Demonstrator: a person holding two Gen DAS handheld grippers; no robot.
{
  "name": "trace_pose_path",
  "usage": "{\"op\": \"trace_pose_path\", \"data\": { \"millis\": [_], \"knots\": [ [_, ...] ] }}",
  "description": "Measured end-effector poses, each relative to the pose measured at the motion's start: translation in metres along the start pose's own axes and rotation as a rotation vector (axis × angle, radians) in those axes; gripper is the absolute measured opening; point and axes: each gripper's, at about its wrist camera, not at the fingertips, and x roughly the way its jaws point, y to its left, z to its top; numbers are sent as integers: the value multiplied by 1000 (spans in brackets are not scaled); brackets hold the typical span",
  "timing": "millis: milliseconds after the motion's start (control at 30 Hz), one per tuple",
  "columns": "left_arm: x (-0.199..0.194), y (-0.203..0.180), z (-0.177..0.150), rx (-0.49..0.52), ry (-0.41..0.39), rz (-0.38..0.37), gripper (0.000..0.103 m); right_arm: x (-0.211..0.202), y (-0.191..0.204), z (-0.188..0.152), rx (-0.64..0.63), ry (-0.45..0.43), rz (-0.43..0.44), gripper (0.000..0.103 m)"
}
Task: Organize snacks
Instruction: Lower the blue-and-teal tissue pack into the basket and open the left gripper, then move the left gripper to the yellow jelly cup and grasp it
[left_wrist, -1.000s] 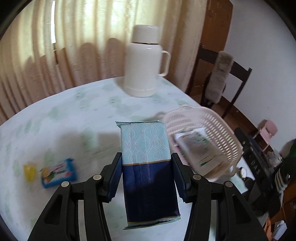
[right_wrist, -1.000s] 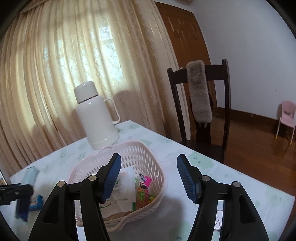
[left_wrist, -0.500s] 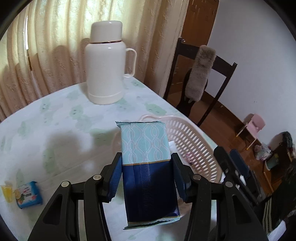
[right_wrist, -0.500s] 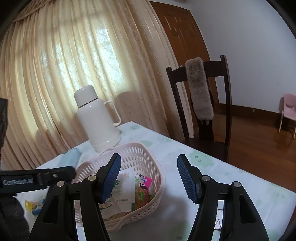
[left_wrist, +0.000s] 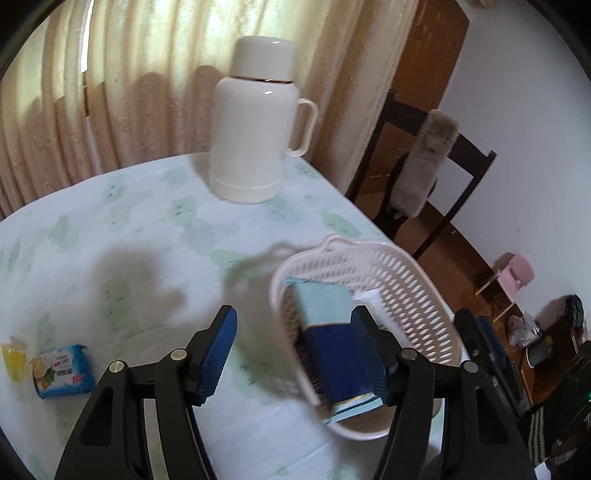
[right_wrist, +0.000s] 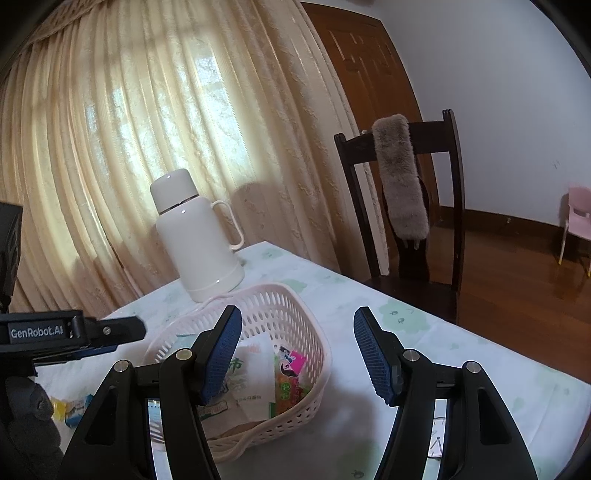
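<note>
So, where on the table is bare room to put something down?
Free: cloth between thermos and basket, and between the blue packet and left gripper, whose jaws are opening. Crowded: the basket, holding the blue pack and packets.

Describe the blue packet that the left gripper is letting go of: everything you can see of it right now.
The blue packet is a flat, soft-looking pouch: pale blue wavy-patterned upper part, dark navy lower part, a thin gold line between. It lies tilted in the pink basket, its near end over the near rim, blurred by motion. The left gripper is opening; its left pad stands clear, while its right pad hides the packet's right edge, so contact there is unclear.
</note>
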Motion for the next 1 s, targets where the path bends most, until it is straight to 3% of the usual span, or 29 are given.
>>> {"op": "trace_pose_path", "data": {
  "millis": [167,500,833,1000],
  "knots": [
    [-5,10,-10,-10,3,54,61,-3,3,0,-9,-7,20,64],
    [-17,41,-23,-60,11,122,61,-8,40,-11,-150,-14,192,72],
    [-35,90,-37,-141,-2,216,62,5,56,-22,-254,51,127,72],
    [-47,128,-44,-214,-13,279,62,-1,52,-19,-244,6,82,72]
  ]
}}
